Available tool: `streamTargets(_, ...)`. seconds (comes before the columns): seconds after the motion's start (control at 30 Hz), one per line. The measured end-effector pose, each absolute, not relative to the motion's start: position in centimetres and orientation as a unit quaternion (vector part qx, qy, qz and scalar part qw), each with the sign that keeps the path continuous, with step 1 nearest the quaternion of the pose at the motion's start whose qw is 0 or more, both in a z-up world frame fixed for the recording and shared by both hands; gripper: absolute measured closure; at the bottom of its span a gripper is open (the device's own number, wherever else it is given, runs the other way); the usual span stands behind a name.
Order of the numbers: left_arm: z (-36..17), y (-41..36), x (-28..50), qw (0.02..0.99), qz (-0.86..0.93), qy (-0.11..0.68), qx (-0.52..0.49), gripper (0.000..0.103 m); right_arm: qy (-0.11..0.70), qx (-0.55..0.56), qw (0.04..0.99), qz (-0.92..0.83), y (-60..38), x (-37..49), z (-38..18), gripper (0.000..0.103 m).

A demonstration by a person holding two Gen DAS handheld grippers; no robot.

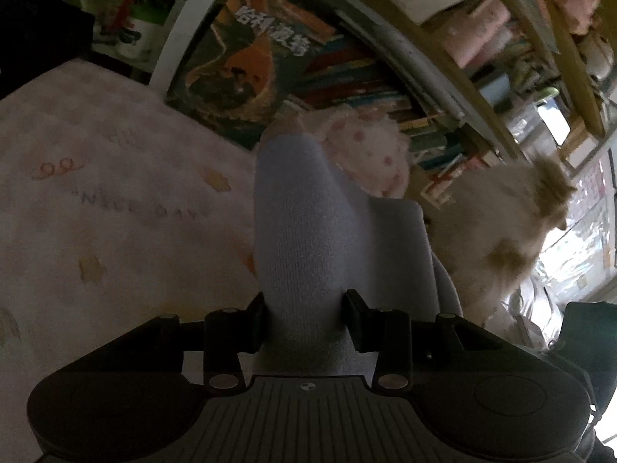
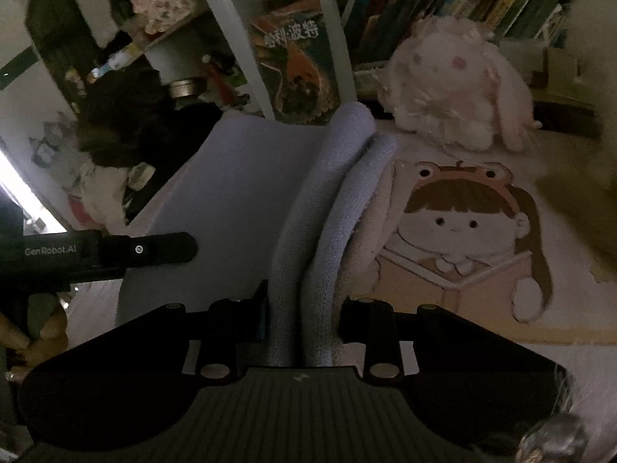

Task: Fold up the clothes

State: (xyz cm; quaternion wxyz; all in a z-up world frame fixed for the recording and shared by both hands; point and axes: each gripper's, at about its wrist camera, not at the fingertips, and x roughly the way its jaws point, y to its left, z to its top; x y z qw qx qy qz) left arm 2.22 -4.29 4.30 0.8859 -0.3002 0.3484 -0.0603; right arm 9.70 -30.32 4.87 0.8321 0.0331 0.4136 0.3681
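Here, two grippers, left gripper (image 1: 306, 318) and right gripper (image 2: 304, 318), each pinch one lavender knit garment (image 2: 246, 193) above a pink cartoon-print bedspread (image 2: 482, 308); one plush bunny (image 2: 455, 85) sits before crowded bookshelves (image 2: 443, 4).

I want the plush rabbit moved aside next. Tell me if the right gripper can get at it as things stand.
Probably not yet. The right gripper is shut on a bunched fold of the pale blue garment, so its jaws are occupied. The plush rabbit sits uncovered on the bedsheet beyond; nothing else blocks it.

I see a dim room: crammed bookshelves (image 2: 443, 4) at twelve o'clock, a pale printed bedsheet (image 1: 96, 212) below, bright window light (image 1: 578, 239) at three o'clock in my left view.
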Motion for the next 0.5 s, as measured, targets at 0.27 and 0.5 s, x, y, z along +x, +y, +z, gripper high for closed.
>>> streamTargets(0.27, 2.0, 1.9, 10.2, 0.874, -0.081, 0.373, -0.300, 0.063, 0.447, 0.054, 0.834, 0.319, -23.9, 15.8, 3.1, 0.074)
streamTargets(0.5, -0.4, 5.8, 16.8, 0.860, -0.086, 0.399, -0.305, 0.063, 0.482, 0.074, 0.830, 0.269, -19.9, 21.6, 1.5, 0.074)
